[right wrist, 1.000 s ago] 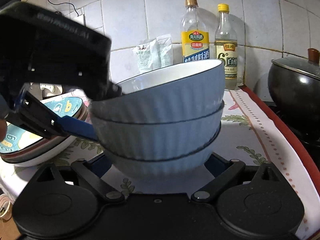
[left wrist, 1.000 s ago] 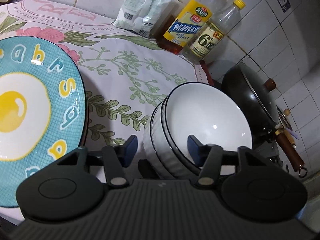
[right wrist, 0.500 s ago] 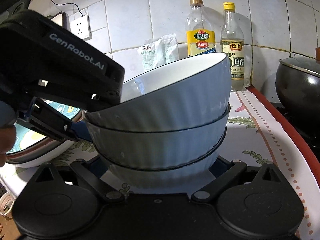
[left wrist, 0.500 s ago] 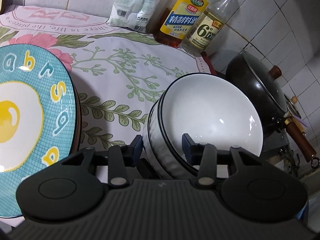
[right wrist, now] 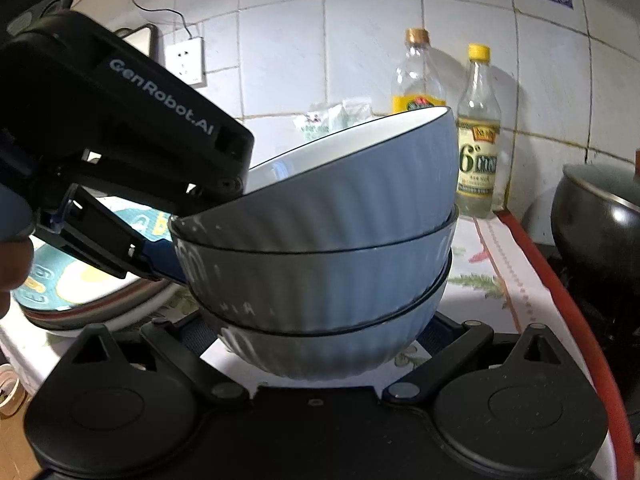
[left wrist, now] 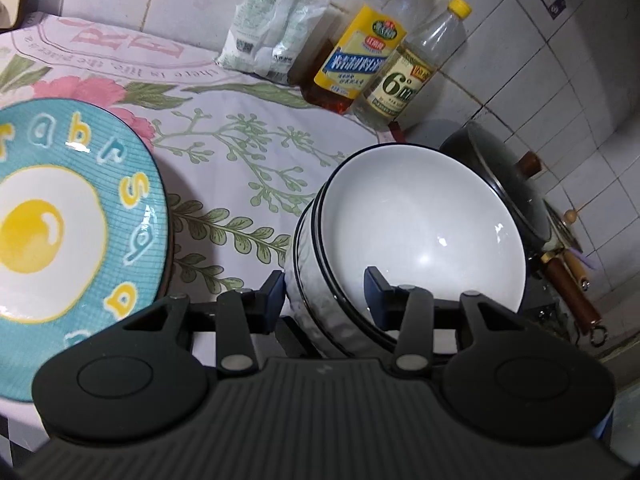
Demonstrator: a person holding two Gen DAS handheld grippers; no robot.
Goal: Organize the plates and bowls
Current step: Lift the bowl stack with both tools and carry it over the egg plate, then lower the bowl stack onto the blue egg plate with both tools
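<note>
A stack of three white ribbed bowls with dark rims (left wrist: pixel 420 232) (right wrist: pixel 320 248) is tilted and held above the flowered tablecloth (left wrist: pixel 224 128). My left gripper (left wrist: pixel 324 292) is shut on the stack's near rim, one finger outside the wall and one inside the top bowl. It shows in the right wrist view as a black body (right wrist: pixel 120 128) at the left. My right gripper (right wrist: pixel 316 340) is shut on the bottom bowl, a finger on each side of its base. A stack of plates topped by a teal plate with a fried-egg design (left wrist: pixel 60 232) lies at the left.
Two bottles (left wrist: pixel 360 60) (left wrist: pixel 412 72) and white packets (left wrist: pixel 272 40) stand at the tiled back wall. A dark lidded wok (left wrist: pixel 504 184) with a wooden handle sits on the stove at the right. A wall socket (right wrist: pixel 186 60) with a cable is at the back left.
Both grippers have lifted the bowl stack off the cloth and tilted it further, its far side rising. The left gripper's hold has tightened a little on the rim.
</note>
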